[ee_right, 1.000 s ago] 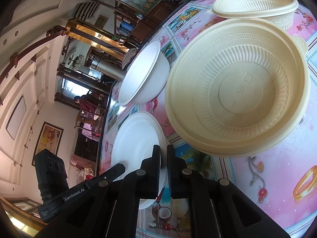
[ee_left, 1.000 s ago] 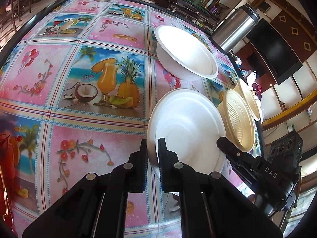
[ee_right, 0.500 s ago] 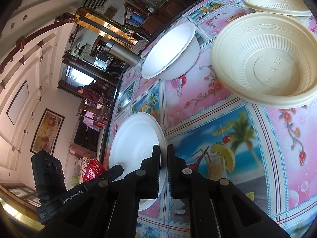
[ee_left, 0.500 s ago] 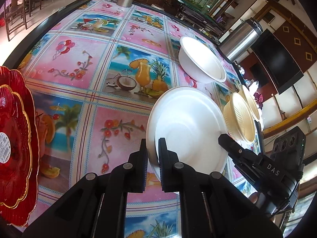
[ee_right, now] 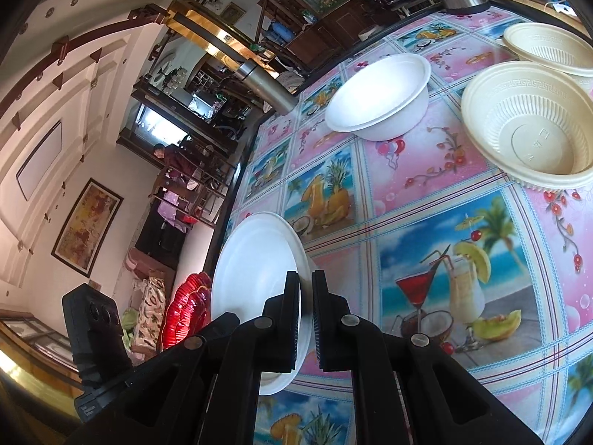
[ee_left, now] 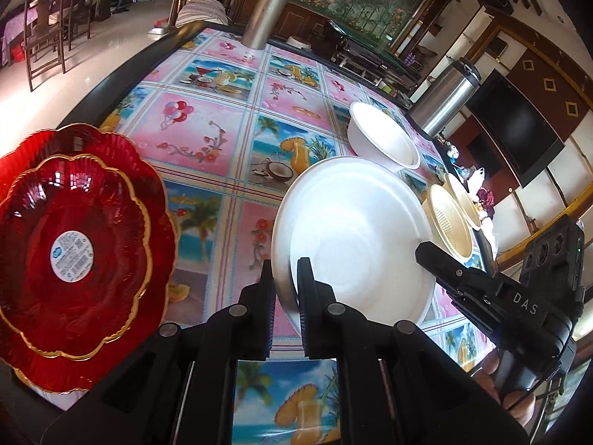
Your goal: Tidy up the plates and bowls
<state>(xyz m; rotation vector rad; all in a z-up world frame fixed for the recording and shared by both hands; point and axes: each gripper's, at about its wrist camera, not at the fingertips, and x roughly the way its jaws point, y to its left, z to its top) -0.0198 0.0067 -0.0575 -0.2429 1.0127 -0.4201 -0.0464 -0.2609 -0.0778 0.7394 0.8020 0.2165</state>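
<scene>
Left wrist view, left to right. Two red plates [ee_left: 74, 256] with gold scalloped rims sit stacked at the near left edge of the table [ee_left: 207, 126]; the upper one carries a round white sticker at its centre. The table is covered with a cloth printed in pink and tropical-drink squares.

The left gripper [ee_left: 284, 282] is clamped on the near rim of the white plate [ee_left: 355, 230], one finger on each face of the rim. The plate is tilted and held above the cloth, just right of the red plates and apart from them.

Beyond it a white bowl [ee_left: 381, 141] stands upright on the cloth. Further right, two cream bowls [ee_left: 450, 222] sit close together near the table's right edge. A steel flask [ee_left: 444, 100] stands behind the white bowl; a second steel flask [ee_left: 265, 15] stands at the far end.

The right gripper [ee_left: 430, 256] enters from the right and meets the plate's opposite rim.

Right wrist view. The right gripper [ee_right: 304, 293] is closed on the rim of the white plate [ee_right: 255, 267], fingers on either side of the edge. The red plates [ee_right: 187, 307] show past the plate at left. White bowl [ee_right: 381, 96] upright at centre; cream bowls [ee_right: 530, 126] at right, the nearer one ribbed inside.
</scene>
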